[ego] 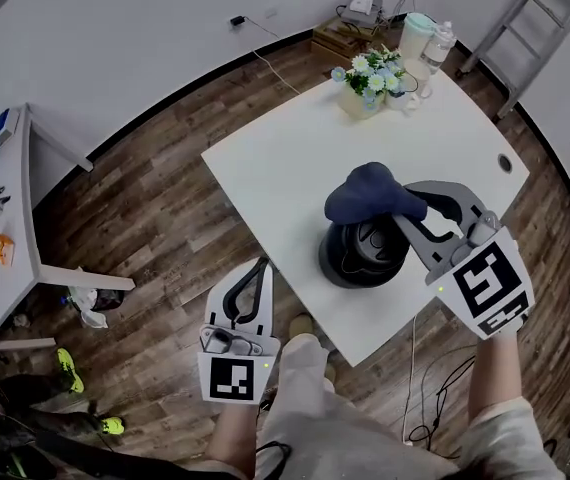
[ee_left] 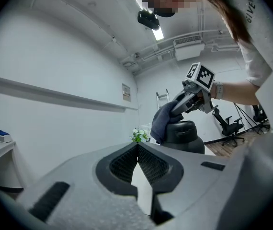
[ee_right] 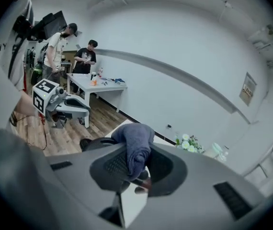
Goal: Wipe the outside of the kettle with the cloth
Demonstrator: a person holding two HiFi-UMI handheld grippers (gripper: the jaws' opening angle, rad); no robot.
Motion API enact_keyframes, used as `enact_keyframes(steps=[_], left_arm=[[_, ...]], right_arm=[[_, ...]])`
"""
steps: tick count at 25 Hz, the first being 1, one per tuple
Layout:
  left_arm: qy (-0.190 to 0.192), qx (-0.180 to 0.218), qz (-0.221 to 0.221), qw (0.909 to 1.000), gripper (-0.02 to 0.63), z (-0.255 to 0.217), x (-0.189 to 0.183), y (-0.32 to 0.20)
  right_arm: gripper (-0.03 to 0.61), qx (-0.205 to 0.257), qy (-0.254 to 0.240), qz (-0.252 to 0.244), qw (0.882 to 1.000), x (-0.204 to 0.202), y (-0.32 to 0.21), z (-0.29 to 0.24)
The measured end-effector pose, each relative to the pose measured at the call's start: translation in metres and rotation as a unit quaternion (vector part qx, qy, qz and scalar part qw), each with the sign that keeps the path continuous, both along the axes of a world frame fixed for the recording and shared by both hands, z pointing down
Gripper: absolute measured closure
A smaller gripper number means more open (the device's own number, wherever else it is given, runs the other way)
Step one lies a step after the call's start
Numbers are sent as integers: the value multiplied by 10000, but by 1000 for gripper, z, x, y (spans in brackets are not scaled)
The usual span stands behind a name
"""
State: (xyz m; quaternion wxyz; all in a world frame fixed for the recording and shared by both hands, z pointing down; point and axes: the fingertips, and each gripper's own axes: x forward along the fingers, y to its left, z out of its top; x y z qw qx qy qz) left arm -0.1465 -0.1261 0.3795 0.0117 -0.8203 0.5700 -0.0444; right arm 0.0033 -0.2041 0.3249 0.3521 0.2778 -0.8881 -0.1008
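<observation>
Left claw (ego: 258, 267) closed, empty; right claw (ego: 406, 206) clamps cloth (ego: 368, 192) atop kettle (ego: 357, 256) (black).

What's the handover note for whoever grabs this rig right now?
Right gripper: shut on the cloth, pressing it onto the top of the kettle.
Left gripper: shut, empty, held off the table's near edge, away from the kettle.
Kettle: upright near the front edge of the white table.
Done: cloth picked up and on the kettle; how much has been wiped can't be told.
Left: probably work the cloth around the kettle's sides.
</observation>
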Motion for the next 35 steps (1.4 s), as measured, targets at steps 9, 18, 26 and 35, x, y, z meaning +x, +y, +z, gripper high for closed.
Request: enact_keyframes(steps=[9,18,26,35], left_arm=[[72,38,350,9994,606,-1,32,-1],[105,-24,443,9990,606,0,48,17],[200,59,429,9989,606,-6,56,39],[220,108,430,9988,606,-12,63,60]], right_arm=[[515,666,208,632,9956,41,4,-6],[515,251,-211,-54,9994,16,64,12],[515,65,-116,-92,9999,33,97,19],[515,-7,-214,167,9996,54,121,23]])
